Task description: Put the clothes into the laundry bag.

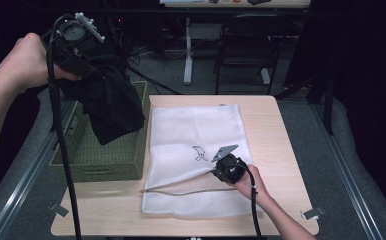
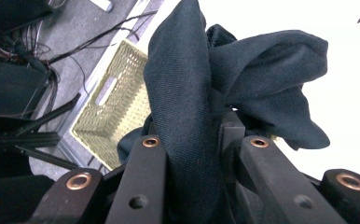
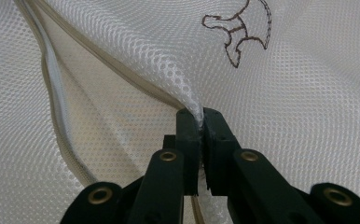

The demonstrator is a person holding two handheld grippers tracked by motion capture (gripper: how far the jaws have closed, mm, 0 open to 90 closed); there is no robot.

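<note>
Dark cloth (image 1: pixel 112 107) lifted over the basket (image 1: pixel 101 159); mesh bag (image 1: pixel 193 130) held by its top layer.

The crumpled, limp cloth hangs from the left gripper (image 1: pixel 83 62), pinched between its jaws above the woven green basket at the table's (image 1: pixel 286 150) left edge. Beside it, the white mesh bag lies flat, zipper (image 1: pixel 181 191) open; the right gripper (image 1: pixel 221 167) is clamped on a fold of the mesh. The right gripper view shows the weave and a small embroidered outline (image 3: pixel 238 32); the high view shows a chair (image 1: pixel 246 45) behind the table.
</note>
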